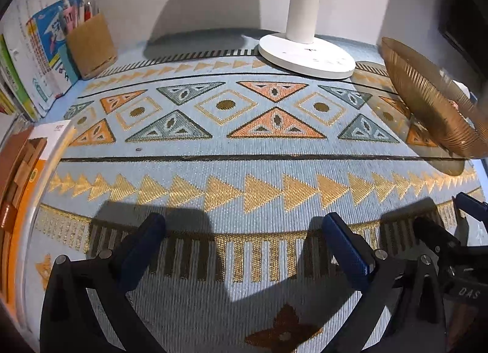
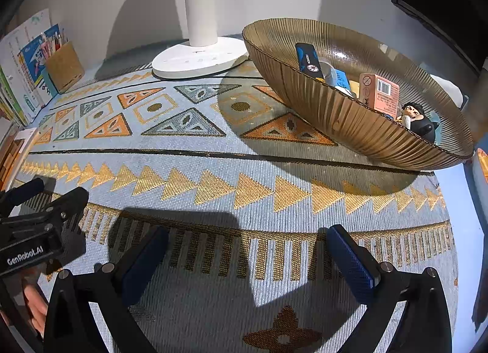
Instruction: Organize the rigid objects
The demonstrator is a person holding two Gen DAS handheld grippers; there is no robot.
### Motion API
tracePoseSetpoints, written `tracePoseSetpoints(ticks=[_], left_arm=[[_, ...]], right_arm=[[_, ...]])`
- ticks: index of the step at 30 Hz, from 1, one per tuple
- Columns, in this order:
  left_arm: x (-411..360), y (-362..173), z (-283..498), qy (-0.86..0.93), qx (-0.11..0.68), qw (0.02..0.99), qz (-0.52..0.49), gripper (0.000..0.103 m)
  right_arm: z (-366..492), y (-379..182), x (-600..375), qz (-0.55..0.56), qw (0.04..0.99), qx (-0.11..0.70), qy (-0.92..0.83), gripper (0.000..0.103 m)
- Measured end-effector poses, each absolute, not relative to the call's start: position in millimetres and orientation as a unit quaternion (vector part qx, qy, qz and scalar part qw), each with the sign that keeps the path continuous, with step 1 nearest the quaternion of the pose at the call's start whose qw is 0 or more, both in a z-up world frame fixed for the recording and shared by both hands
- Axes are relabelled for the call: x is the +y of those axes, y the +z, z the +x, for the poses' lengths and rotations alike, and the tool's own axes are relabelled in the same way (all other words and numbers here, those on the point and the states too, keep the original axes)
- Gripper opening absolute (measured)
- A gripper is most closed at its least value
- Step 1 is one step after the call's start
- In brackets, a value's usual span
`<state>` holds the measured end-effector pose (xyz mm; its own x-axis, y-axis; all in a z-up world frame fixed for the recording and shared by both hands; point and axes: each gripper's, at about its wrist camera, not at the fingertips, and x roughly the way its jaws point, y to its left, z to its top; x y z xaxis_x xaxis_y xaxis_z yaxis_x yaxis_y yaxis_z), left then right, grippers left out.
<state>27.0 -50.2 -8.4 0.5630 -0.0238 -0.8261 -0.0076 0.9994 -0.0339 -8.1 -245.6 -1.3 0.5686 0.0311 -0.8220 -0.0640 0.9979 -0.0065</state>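
both my left gripper (image 1: 241, 246) and right gripper (image 2: 247, 258) hang spread wide and empty over the patterned cloth (image 2: 213, 170), the small items already piled in the ribbed amber bowl (image 2: 335, 115) at right, so a careless sweep could clip its rim and tip them out.

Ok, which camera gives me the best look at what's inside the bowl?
The right wrist view: the bowl shows its whole inside, with a pink box and a figurine. The left wrist view catches only its ribbed outside at the edge.
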Motion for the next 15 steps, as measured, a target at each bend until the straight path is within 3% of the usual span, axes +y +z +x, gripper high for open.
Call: tracePoseSetpoints(ticks=[15], left_arm=[[-50.6, -8.8, 23.4, -0.019, 0.462, 0.887, -0.01, 0.103]], right_arm=[[-13.0, -1.9, -243.1, -0.004, 0.892, 0.452, 0.004, 0.103]])
